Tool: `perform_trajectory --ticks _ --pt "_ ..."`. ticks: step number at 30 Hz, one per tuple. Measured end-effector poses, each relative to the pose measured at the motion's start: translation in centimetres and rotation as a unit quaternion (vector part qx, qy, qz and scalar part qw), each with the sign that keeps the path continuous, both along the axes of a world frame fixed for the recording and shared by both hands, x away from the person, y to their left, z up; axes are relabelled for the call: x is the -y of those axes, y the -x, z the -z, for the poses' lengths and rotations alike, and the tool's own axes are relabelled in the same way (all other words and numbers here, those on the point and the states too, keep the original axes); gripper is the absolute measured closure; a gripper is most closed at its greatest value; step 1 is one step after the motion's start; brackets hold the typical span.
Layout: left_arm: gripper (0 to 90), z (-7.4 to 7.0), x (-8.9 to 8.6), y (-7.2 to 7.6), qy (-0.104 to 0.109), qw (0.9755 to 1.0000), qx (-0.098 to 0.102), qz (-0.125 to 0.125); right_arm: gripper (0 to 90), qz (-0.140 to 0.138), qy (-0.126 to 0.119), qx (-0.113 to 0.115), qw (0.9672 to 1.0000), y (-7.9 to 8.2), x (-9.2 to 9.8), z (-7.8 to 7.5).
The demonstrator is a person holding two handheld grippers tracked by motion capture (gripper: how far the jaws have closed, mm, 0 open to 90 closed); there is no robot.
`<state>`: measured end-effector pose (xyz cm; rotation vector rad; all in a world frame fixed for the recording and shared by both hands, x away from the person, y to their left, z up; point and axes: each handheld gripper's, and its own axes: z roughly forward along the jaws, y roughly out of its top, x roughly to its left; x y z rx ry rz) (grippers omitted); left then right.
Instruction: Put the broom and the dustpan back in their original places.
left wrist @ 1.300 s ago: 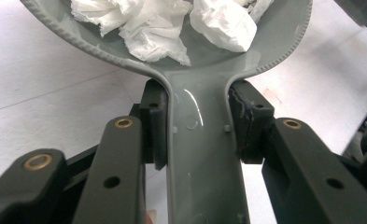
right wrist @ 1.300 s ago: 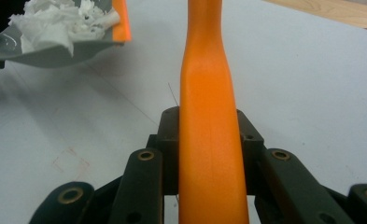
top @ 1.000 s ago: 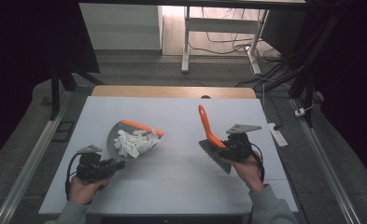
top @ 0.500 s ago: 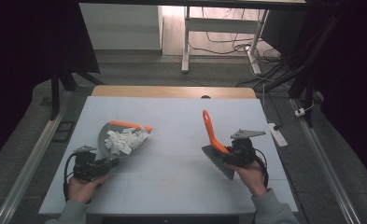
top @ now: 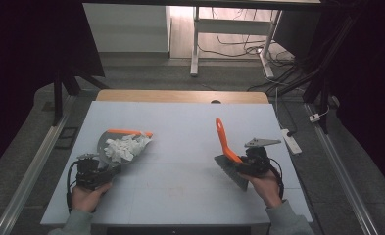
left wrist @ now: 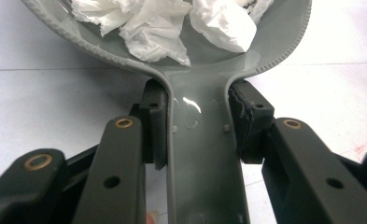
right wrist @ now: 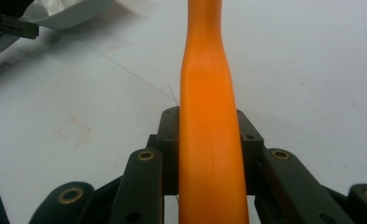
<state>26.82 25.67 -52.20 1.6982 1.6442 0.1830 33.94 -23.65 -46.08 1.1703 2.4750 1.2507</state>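
Observation:
A grey dustpan (top: pixel 105 141) with an orange front edge sits low over the white table at the left, with crumpled white paper (top: pixel 122 147) lying in it. My left gripper (top: pixel 102 171) is shut on its handle (left wrist: pixel 202 140). The pads (left wrist: pixel 155 123) press both sides, just below the paper (left wrist: pixel 158 28). At the right, my right gripper (top: pixel 244 164) is shut on a brush, whose orange handle (top: pixel 223 137) points up and away and whose grey head (top: pixel 230 170) is beside the hand. The handle (right wrist: pixel 207 116) runs straight out between the right gripper's jaws. The dustpan (right wrist: pixel 64 11) shows far off.
The white table top (top: pixel 180 186) lies between the two hands, with a wooden strip (top: pixel 180 96) along its far edge. A white power strip (top: pixel 290 139) lies off the right edge. Desk legs and cables stand on the floor beyond.
The dustpan with the paper has swung a little left and toward the person. The brush has drifted slightly right. Both grips are unchanged.

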Motion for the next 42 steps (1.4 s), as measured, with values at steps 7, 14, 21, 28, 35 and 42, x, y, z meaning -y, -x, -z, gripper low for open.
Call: perform_trajectory --ticks 7,14,21,28,35,42 --pt "61.2 0.3 -0.1 -0.1 -0.008 0.9999 -0.006 -0.006 70.3 0.006 0.006 -0.019 0.9998 -0.6 0.2 1.3" --pt "61.2 0.5 -0.1 -0.2 -0.011 0.9999 -0.009 -0.008 70.3 0.011 0.015 -0.045 0.9988 -1.2 0.3 2.8" --pt "61.1 0.5 0.0 -0.3 -0.010 0.9999 -0.009 -0.008 69.9 0.026 0.026 -0.046 0.9983 -2.0 0.9 3.4" --pt "61.1 0.6 0.1 -0.3 -0.013 0.9998 -0.012 -0.006 62.1 0.037 0.043 -0.045 0.9974 -2.9 1.6 3.9" --pt "60.7 0.8 0.2 -0.4 -0.019 0.9996 -0.018 -0.003 47.5 0.055 0.068 -0.051 0.9949 -3.6 2.1 4.5" --pt "60.1 0.9 0.3 -0.3 -0.021 0.9996 -0.020 0.002 40.3 0.064 0.080 -0.057 0.9931 -3.9 2.3 4.9"
